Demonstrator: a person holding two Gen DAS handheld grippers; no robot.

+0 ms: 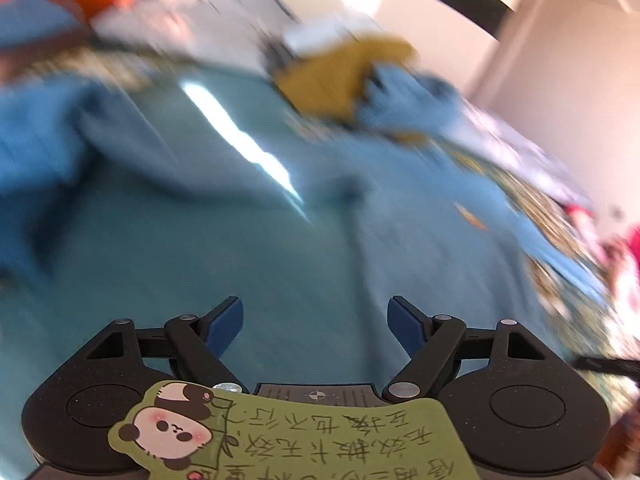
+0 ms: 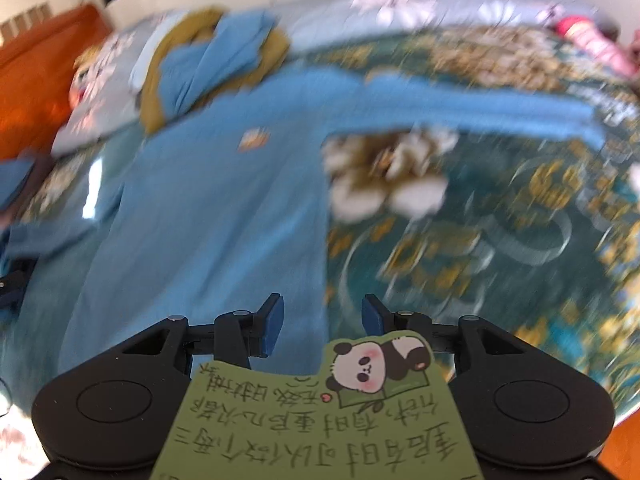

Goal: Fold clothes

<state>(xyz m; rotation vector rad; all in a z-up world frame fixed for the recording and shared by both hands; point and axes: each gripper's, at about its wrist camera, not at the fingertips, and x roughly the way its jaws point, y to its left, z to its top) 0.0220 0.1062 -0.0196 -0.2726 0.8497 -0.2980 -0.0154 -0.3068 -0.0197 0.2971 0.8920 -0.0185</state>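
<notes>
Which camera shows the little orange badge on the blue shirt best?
The right wrist view: the small orange badge sits mid-chest on the spread blue long-sleeved shirt. The left wrist view shows it only as a blurred orange smear near the edge.

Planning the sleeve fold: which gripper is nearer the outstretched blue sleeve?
Right. The right gripper hovers at the blue garment's edge, below the sleeve stretched across the bedspread. The left gripper is over the garment's body, farther away.

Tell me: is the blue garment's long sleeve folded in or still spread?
Spread: the sleeve lies stretched out sideways from the blue garment.
</notes>
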